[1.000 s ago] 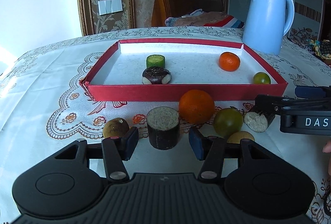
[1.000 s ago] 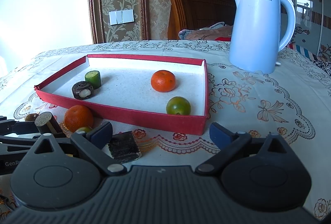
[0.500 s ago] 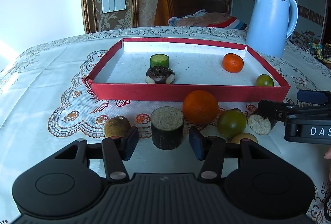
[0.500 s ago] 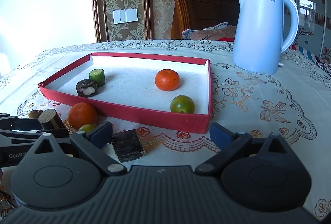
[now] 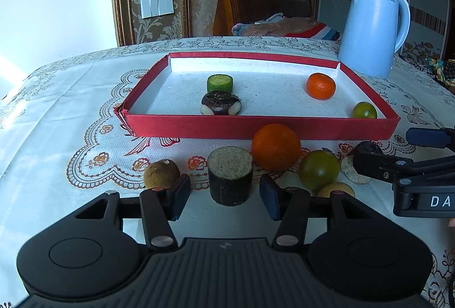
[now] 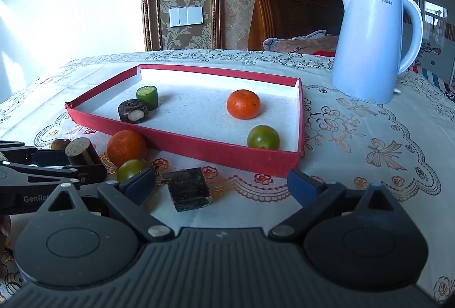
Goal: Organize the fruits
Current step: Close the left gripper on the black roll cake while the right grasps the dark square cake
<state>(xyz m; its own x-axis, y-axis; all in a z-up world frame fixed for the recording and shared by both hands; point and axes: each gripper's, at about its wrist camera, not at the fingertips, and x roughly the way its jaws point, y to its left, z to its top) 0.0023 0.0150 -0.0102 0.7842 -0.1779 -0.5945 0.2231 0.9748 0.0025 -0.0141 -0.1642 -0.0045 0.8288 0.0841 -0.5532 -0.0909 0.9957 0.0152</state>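
Observation:
My left gripper (image 5: 224, 195) stands open around an upright dark sugarcane piece (image 5: 230, 180), with a gap on each side. The same piece (image 6: 81, 150) shows between its fingers in the right wrist view. My right gripper (image 6: 220, 187) is open wide, and a dark sugarcane piece (image 6: 189, 188) lies on the cloth between its fingers, nearer the left one. A red tray (image 5: 256, 127) behind holds a green cut piece (image 5: 219, 83), a dark peeled fruit (image 5: 221, 106), an orange tangerine (image 5: 320, 85) and a green tangerine (image 5: 364, 110).
Loose on the cloth before the tray are an orange (image 5: 275, 146), a green tangerine (image 5: 318, 168), a brown fruit (image 5: 160, 173) and a yellowish fruit (image 5: 335, 188). A pale blue kettle (image 6: 372, 43) stands at the back right. A bed headboard rises behind the table.
Both views have shifted only slightly. Each gripper stays open around its sugarcane piece, and no fruit has moved.

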